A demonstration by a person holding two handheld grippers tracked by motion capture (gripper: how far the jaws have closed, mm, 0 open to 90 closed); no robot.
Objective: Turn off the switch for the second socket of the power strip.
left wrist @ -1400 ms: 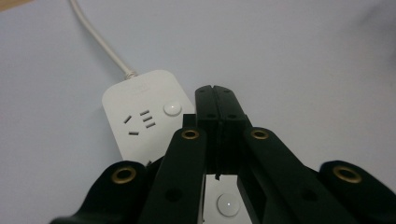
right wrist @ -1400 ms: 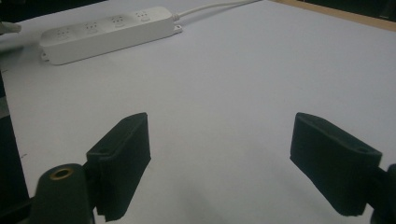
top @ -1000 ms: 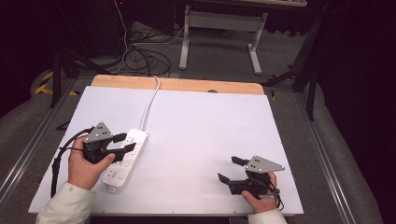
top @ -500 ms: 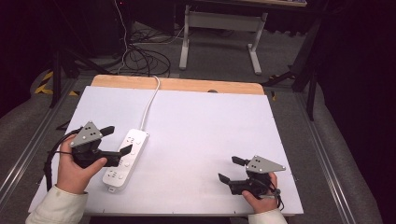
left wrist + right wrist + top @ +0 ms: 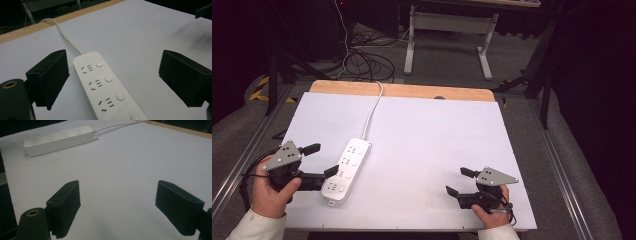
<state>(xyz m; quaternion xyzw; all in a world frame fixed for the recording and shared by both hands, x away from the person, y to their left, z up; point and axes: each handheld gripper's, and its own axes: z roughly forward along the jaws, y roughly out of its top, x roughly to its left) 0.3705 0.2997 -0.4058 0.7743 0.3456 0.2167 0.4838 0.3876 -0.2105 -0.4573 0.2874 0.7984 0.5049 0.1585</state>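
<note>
The left tongs (image 5: 318, 161) stand wide open, just left of the near end of the power strip (image 5: 346, 169), with nothing between the jaws. In the left gripper view the jaws frame the strip (image 5: 107, 88) from either side without touching it; one jaw sits just beside its long edge, the other well clear across bare white surface (image 5: 150, 37). The right tongs (image 5: 458, 182) are open too, holding nothing, low over the near right part of the surface (image 5: 437, 130) and well apart from the strip. In the right gripper view the strip (image 5: 58, 137) lies far off, beyond the spread jaws.

The strip lies flat on the left half of the surface, angled, its sockets and round buttons facing up. Its cord (image 5: 373, 110) runs from the far end toward the wooden back edge (image 5: 402, 90) and on over it. No plug sits in any socket that shows.

As for progress, the work looks to be at an early or in-between point: the strip rests free, neither tongs have hold of it, and the left ones are lined up as if to grasp or nudge its near end. Closing on it and moving it are not yet done. The right hand seems to be waiting.
</note>
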